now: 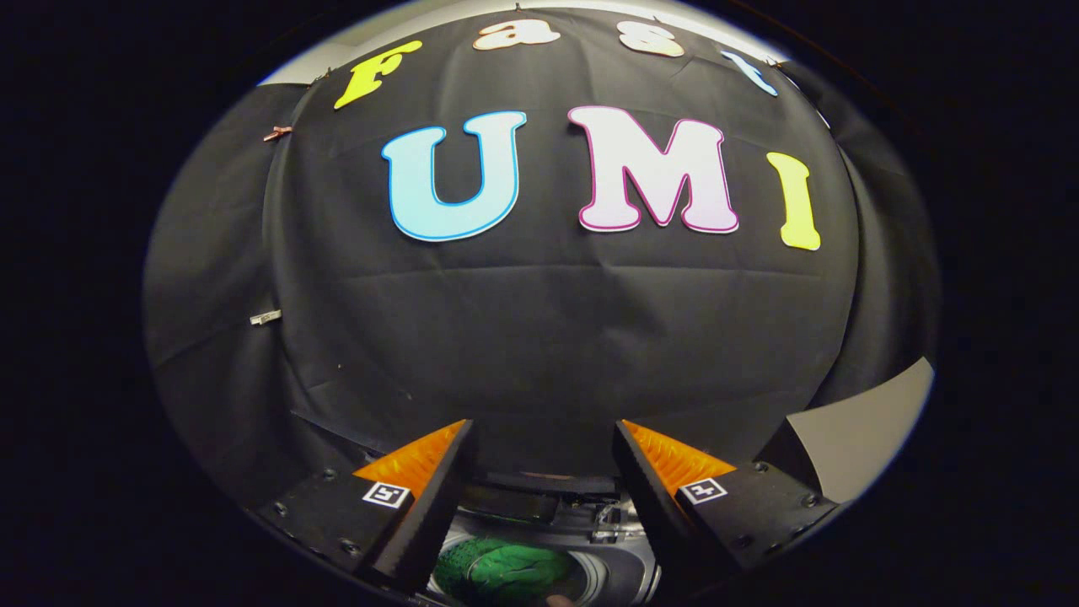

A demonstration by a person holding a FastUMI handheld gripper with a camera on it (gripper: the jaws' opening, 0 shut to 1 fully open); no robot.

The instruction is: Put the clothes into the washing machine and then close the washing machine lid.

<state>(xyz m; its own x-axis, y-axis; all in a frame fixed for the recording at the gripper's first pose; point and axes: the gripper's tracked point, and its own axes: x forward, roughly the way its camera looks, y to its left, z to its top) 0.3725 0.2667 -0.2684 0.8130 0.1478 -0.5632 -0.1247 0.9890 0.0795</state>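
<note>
Clothes look to be in already: from the gripper view I see a green bundle [497,569] lying low between the fingers, inside the round drum of the washing machine [620,573], so I judge the loading step done or nearly so. My hand-held gripper [539,472] is spread wide with nothing between the fingers, raised above the opening and aimed mostly at the black cloth wall [539,337]. What I reckon is left is closing the lid. I cannot pick the lid out with any confidence; a dark edge just beyond the fingers may belong to it. Most of the machine is cut off below, and a pale panel [868,421] beyond the right finger is unclear.
</note>
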